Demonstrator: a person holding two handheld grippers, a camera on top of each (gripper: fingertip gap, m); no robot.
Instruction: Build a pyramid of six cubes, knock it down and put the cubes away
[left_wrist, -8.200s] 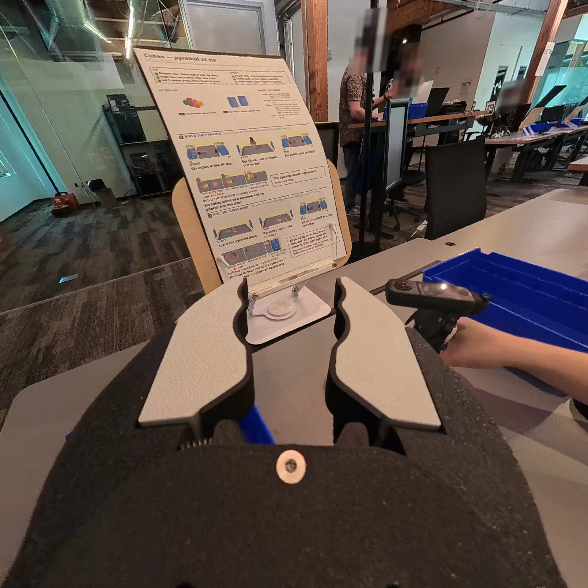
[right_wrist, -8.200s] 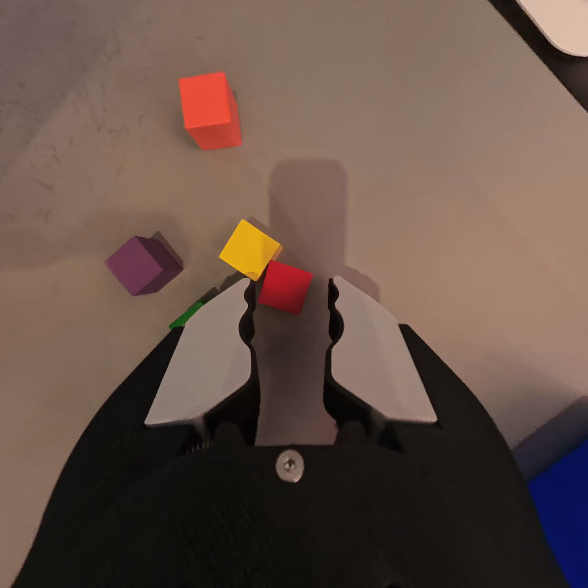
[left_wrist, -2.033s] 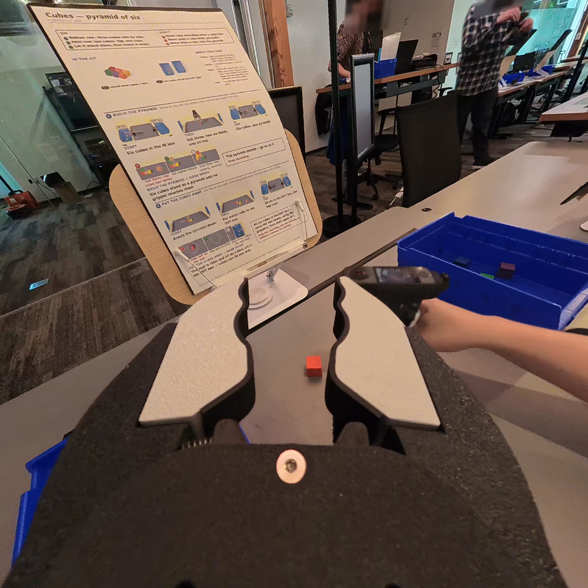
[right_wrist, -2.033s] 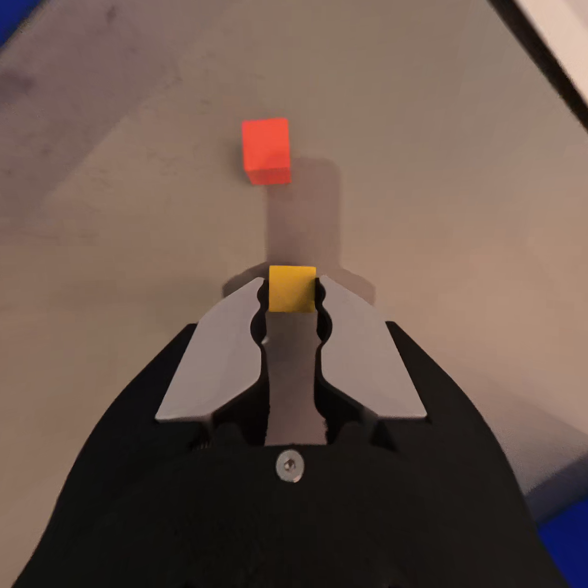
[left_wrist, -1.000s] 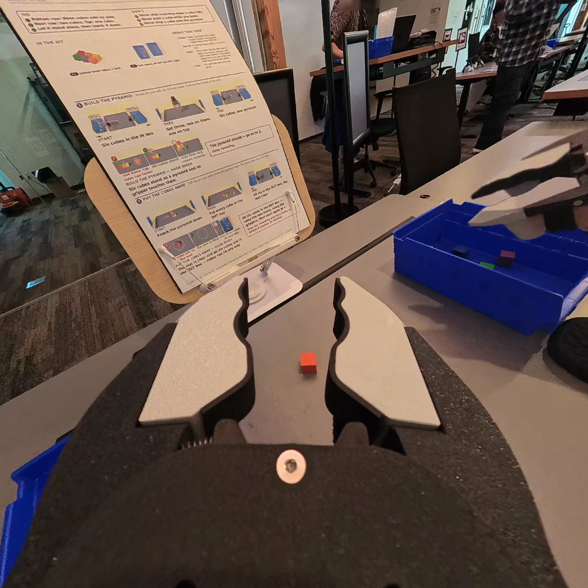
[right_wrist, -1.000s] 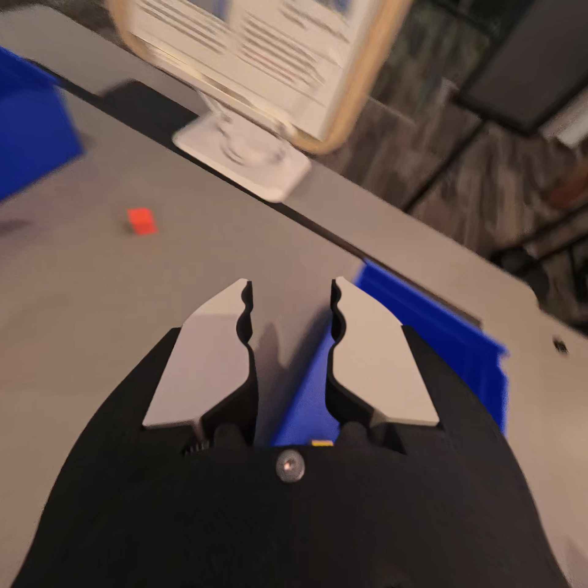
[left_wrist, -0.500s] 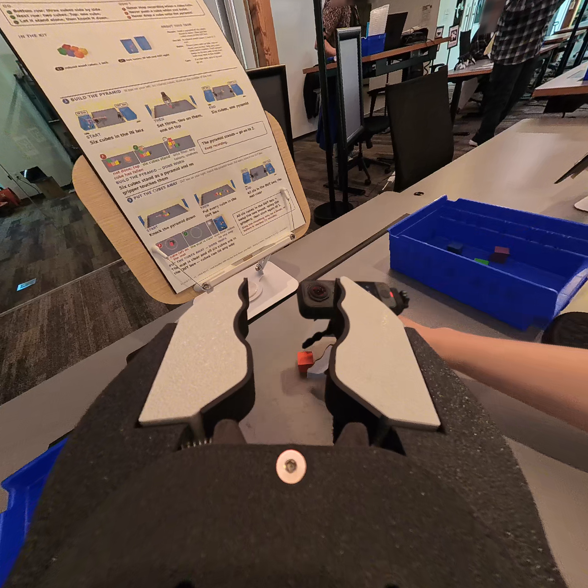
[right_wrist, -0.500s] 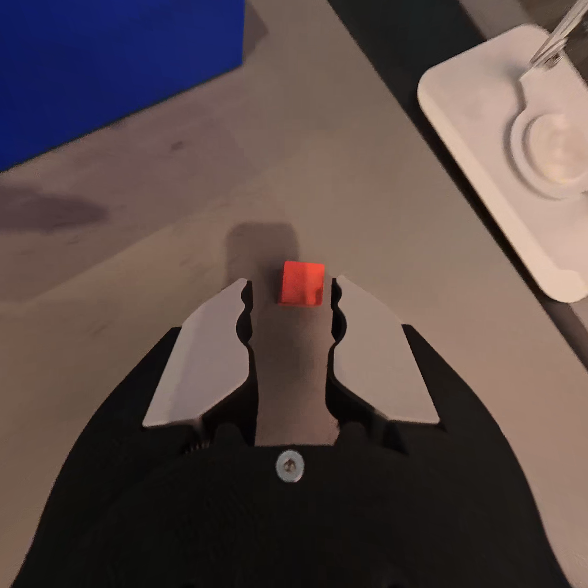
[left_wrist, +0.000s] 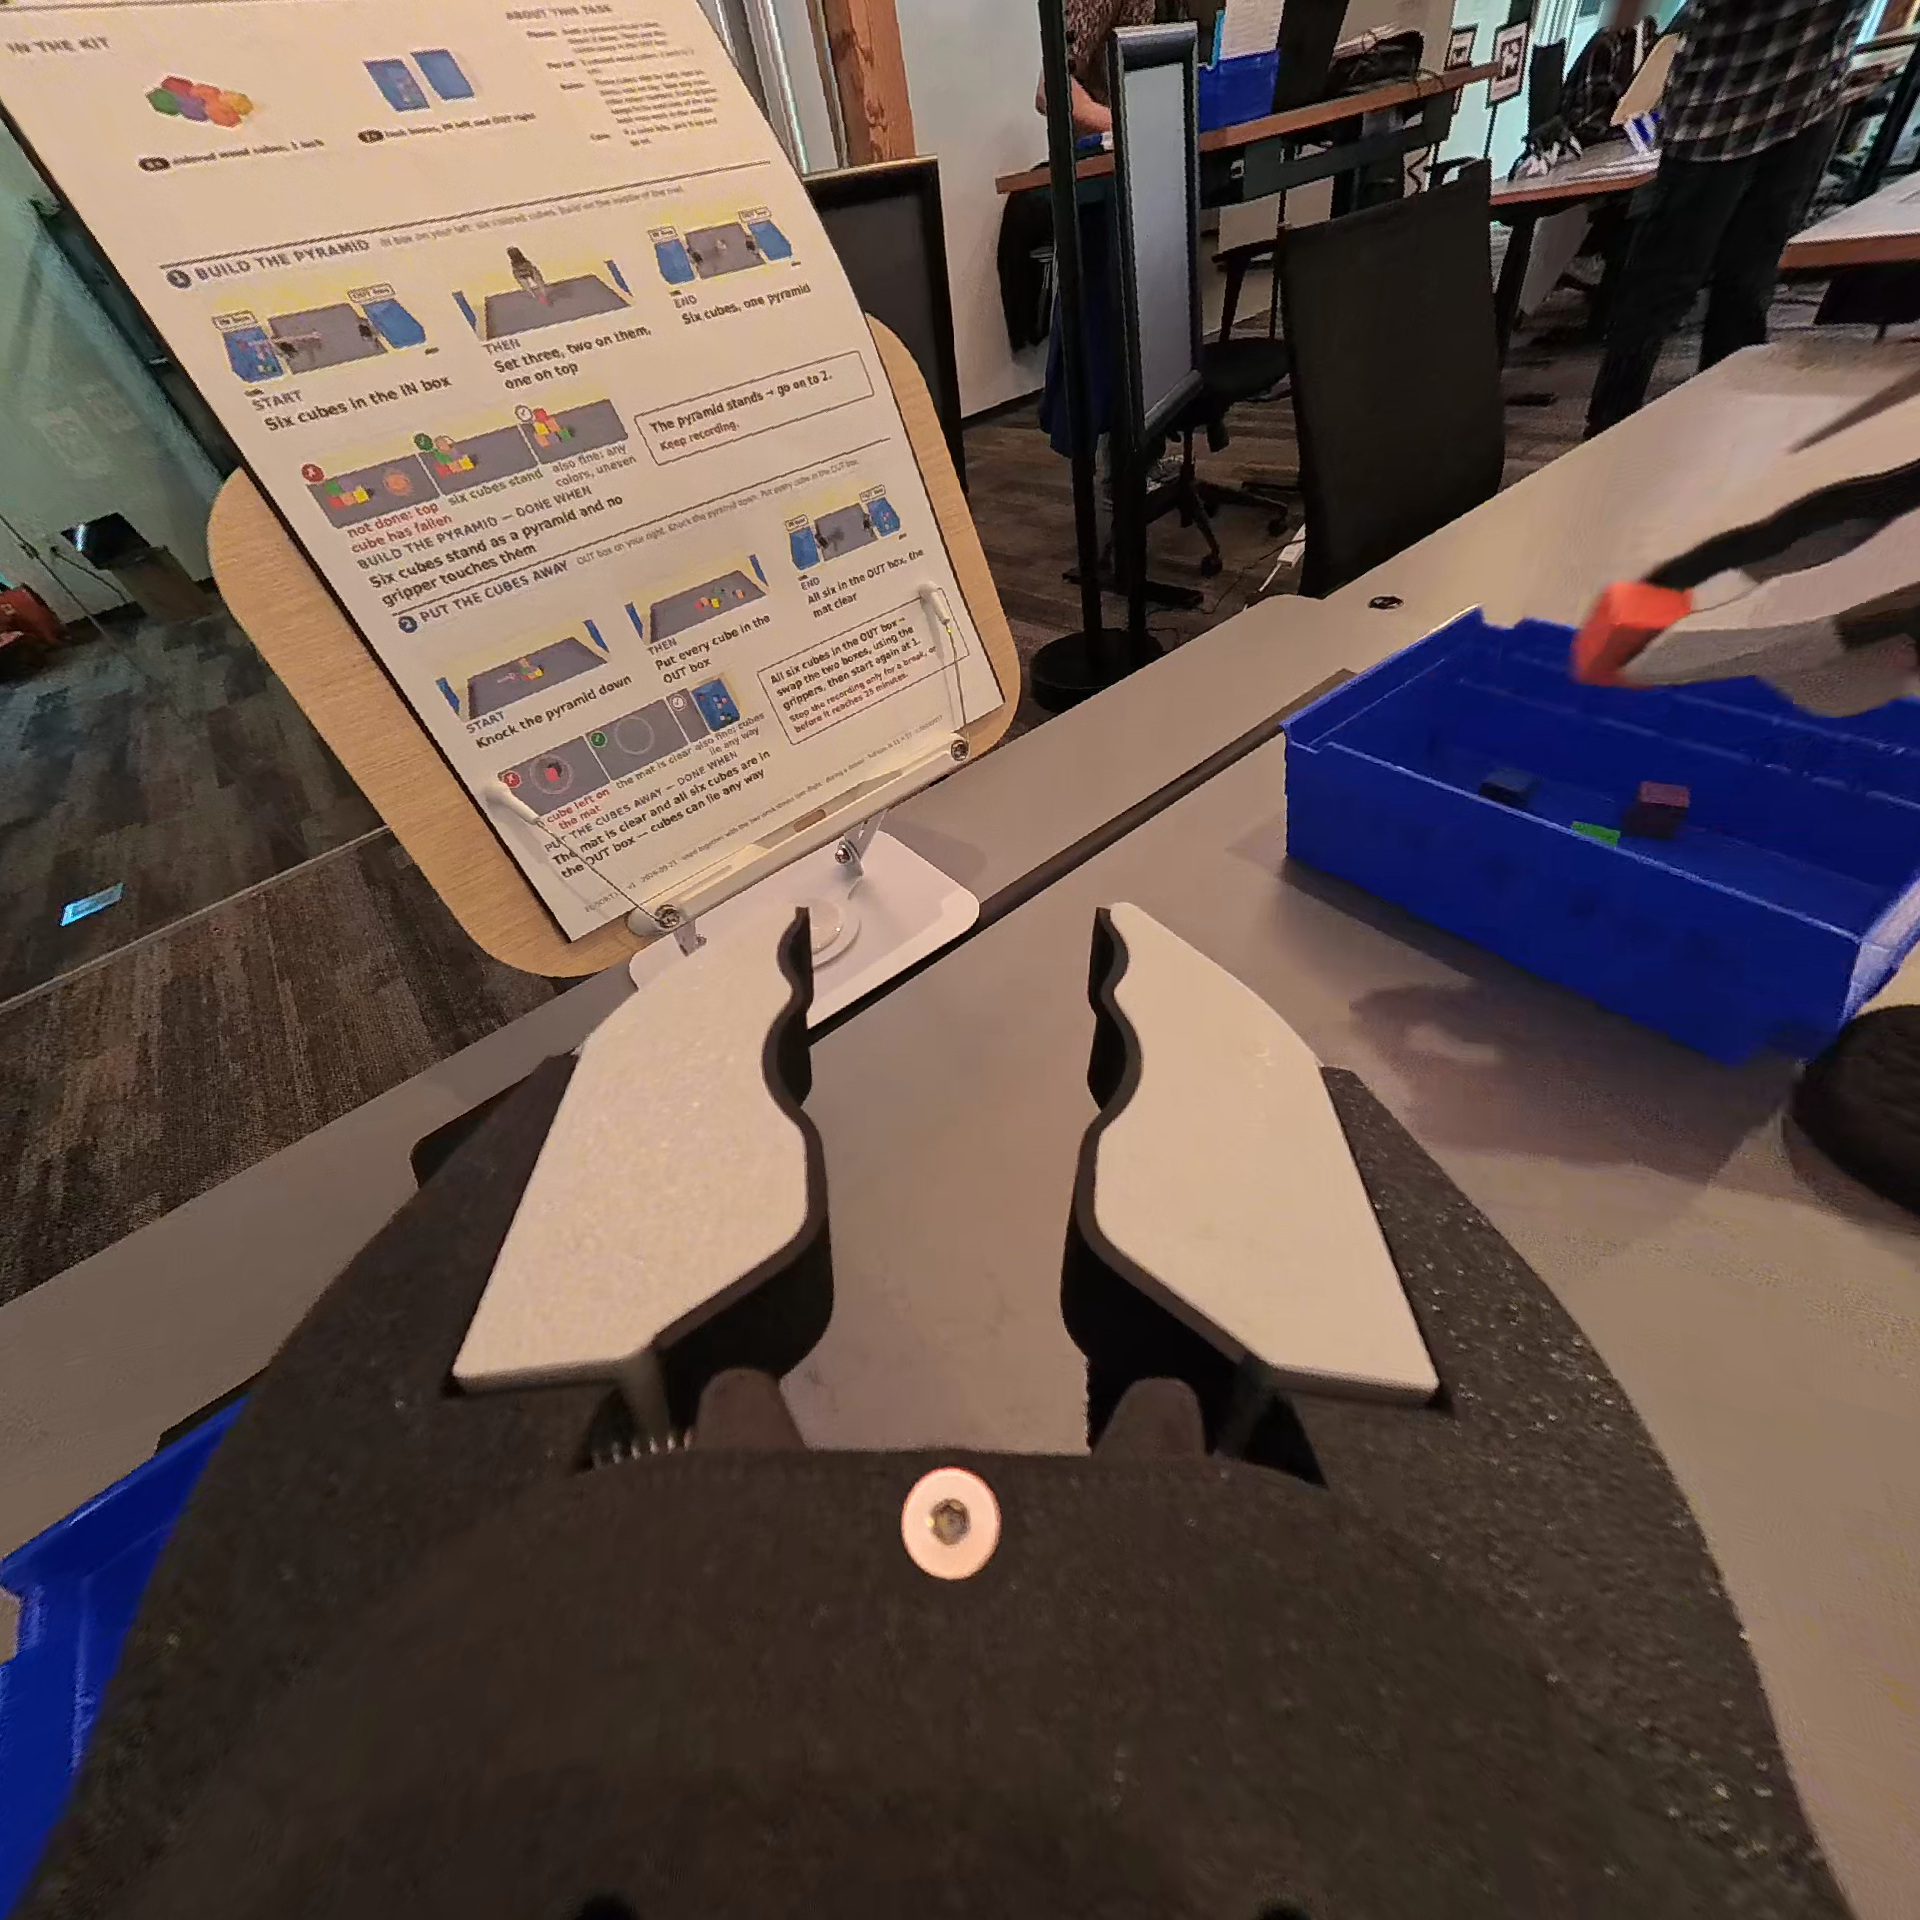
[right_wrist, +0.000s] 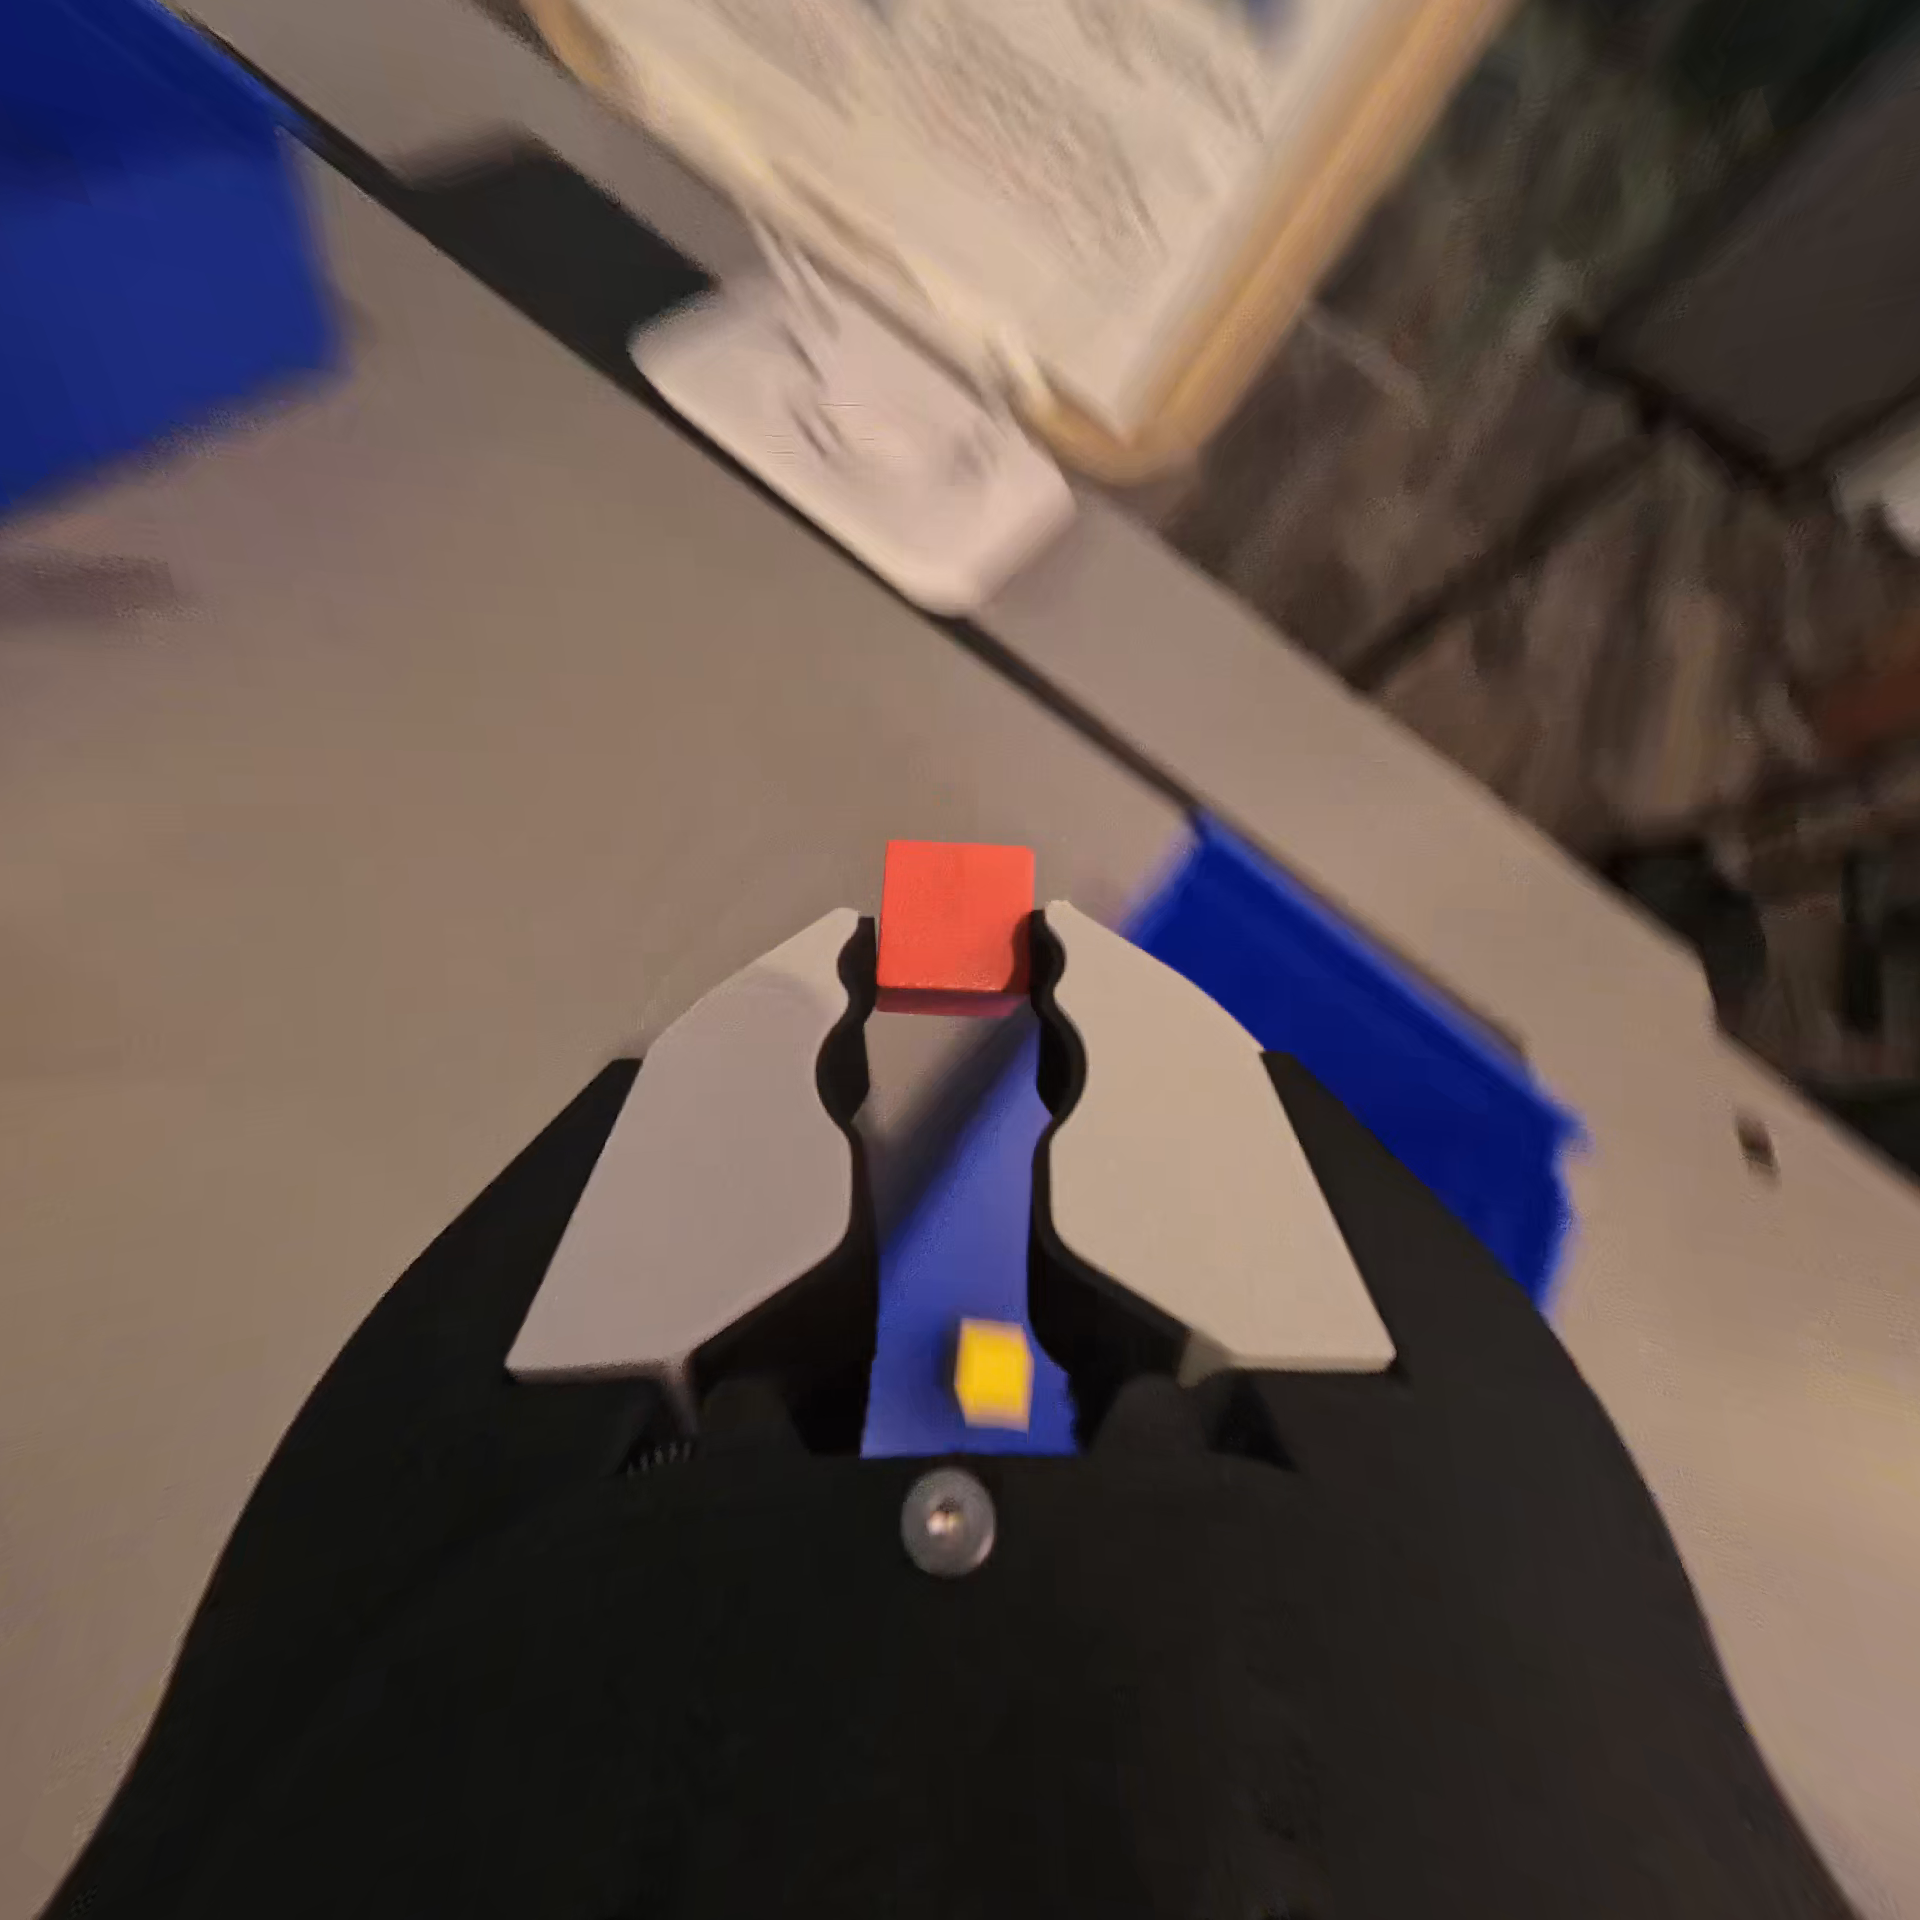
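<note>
My right gripper (right_wrist: 951, 925) is shut on the red cube (right_wrist: 951, 914) at its fingertips and holds it in the air over the blue box (right_wrist: 1340, 1029). The left wrist view shows the red cube (left_wrist: 1621, 629) in that gripper above the blue box's near wall (left_wrist: 1558, 904). Inside the box lie a dark blue cube (left_wrist: 1509, 784), a green cube (left_wrist: 1595, 831) and a purple cube (left_wrist: 1659, 805). A yellow cube (right_wrist: 992, 1369) lies on the box floor under my right gripper. My left gripper (left_wrist: 948, 971) is open and empty above the bare grey mat (left_wrist: 935, 1195).
An instruction sheet on a wooden board (left_wrist: 499, 468) stands on a white base (left_wrist: 883, 914) at the mat's far edge. A second blue box (left_wrist: 62, 1621) shows at the lower left. Chairs, desks and a person stand in the room behind. About 30 cm separates my left fingertips from my right.
My right gripper came down around the red cube on the mat, shut on it, and carried it up and right to above the blue box. The left gripper stayed put.
</note>
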